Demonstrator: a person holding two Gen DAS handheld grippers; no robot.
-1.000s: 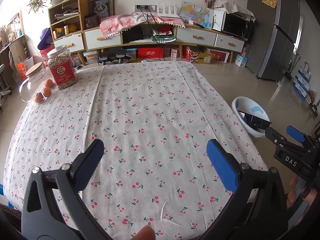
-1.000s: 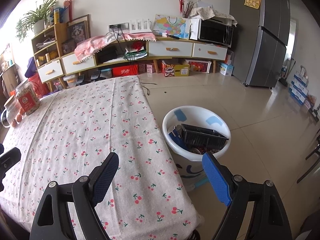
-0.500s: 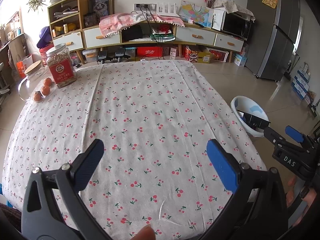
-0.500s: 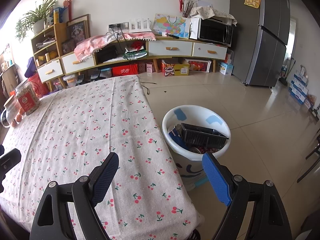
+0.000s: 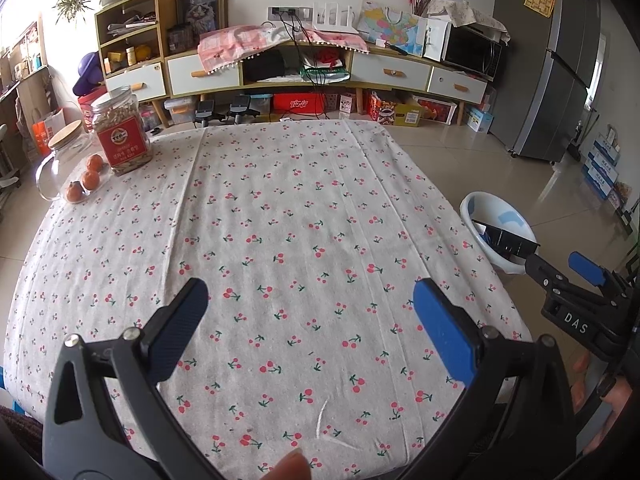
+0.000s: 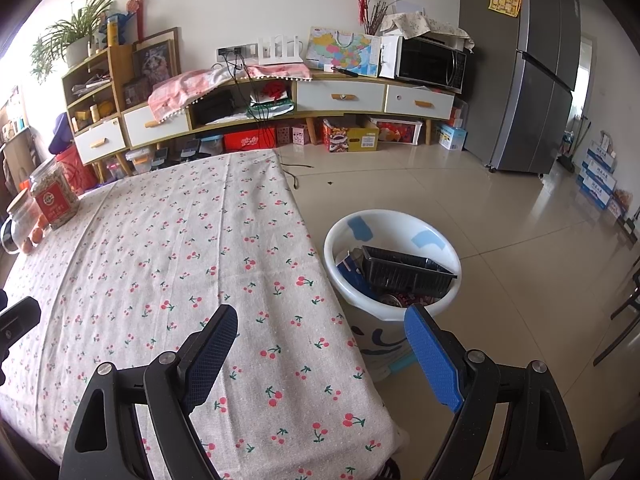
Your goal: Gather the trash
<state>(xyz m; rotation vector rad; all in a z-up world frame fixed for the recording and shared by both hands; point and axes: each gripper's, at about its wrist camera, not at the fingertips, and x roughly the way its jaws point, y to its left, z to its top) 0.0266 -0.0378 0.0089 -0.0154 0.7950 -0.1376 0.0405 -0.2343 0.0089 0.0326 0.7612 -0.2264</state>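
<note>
Cherry-print tablecloth (image 5: 304, 216) covers table; far-left corner: labelled jar (image 5: 121, 131), glass jug (image 5: 60, 162), three oranges (image 5: 90, 179).

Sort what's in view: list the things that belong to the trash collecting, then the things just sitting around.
Part of the job:
white plastic trash bin on the floor beside the table
black plastic tray inside it
left tongs, open
right tongs, open

Just lying about:
red-labelled clear jar
small orange fruits
glass jar with wooden lid
</note>
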